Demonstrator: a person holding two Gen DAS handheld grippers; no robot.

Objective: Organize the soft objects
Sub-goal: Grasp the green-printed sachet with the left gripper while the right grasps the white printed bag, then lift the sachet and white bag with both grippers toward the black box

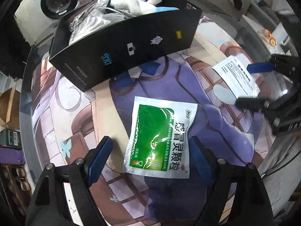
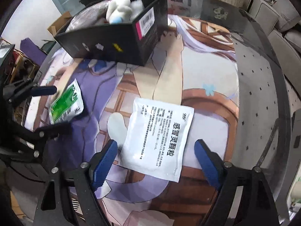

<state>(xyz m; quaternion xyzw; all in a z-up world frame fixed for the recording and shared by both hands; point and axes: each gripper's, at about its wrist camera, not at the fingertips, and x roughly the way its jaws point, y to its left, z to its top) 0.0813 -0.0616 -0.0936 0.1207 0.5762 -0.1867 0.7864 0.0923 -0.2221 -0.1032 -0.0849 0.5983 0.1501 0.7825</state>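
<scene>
green sachet (image 1: pixel 160 139): flat, glossy | white sachet (image 2: pixel 160 137): printed back up

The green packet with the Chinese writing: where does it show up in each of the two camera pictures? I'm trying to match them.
Left wrist view: the green packet lies flat at lower centre, between the open fingers of the left gripper.
Right wrist view: the same packet sits at the left edge, small and tilted, by the left gripper.
Shared landmark: the black box holding a white plush toy, at the top of both.
</scene>
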